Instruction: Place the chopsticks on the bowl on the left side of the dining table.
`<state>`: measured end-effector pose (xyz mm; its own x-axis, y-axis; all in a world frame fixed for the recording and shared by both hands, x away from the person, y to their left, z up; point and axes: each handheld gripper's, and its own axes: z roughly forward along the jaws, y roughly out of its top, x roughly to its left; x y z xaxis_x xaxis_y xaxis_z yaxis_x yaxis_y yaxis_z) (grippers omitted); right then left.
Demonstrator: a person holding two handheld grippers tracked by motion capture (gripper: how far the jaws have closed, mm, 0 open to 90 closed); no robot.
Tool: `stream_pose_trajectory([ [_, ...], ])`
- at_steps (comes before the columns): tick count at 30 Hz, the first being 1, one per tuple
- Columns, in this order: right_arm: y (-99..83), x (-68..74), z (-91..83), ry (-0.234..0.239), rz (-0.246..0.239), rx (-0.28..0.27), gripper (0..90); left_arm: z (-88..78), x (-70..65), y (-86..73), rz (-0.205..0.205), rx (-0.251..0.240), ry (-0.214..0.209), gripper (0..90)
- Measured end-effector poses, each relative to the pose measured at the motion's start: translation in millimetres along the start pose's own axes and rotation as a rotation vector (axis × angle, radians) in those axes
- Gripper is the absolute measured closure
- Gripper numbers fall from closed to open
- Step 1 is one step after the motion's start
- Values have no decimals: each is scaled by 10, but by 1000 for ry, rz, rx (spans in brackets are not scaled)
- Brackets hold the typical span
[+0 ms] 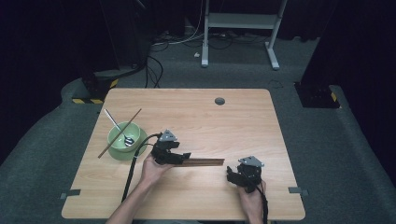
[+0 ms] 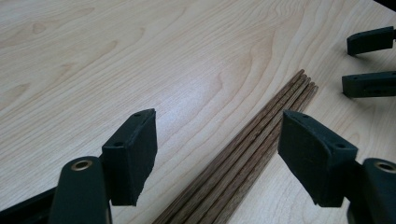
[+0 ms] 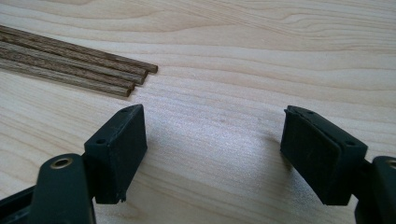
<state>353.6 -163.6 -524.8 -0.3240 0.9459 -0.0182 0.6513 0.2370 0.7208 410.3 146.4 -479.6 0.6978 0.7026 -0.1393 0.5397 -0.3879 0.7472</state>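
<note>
Several dark wooden chopsticks (image 1: 205, 162) lie side by side in a bundle on the table's front half. My left gripper (image 1: 183, 157) hovers over the bundle's left end, open; in the left gripper view the chopsticks (image 2: 243, 158) run between its spread jaws, untouched. My right gripper (image 1: 232, 175) rests open just right of the bundle's far end, holding nothing; the stick tips (image 3: 93, 70) lie at the upper left of the right gripper view. A green bowl (image 1: 116, 140) at the left holds a metal spoon (image 1: 119, 129), with one chopstick (image 1: 119, 133) laid across its rim.
The light wooden table (image 1: 210, 121) has a round cable hole (image 1: 219, 101) near its far edge. Grey carpet surrounds it, with a white desk frame (image 1: 240, 23) and cables behind. The other gripper's fingers (image 2: 371, 63) show at the upper right of the left gripper view.
</note>
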Motion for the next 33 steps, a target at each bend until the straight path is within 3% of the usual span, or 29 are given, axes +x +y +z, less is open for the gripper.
stream_pose_trajectory([
  [7, 0, 1, 0, 0, 0, 0, 218, 147, -40, 0, 5, 43, 6, 301],
  [26, 0, 1, 0, 0, -1, 0, 218, 398, -155, 17, 22, 90, 32, 350],
  [33, 0, 1, 0, 1, -1, 0, 218, 471, -153, -1, 17, 99, 62, 364],
])
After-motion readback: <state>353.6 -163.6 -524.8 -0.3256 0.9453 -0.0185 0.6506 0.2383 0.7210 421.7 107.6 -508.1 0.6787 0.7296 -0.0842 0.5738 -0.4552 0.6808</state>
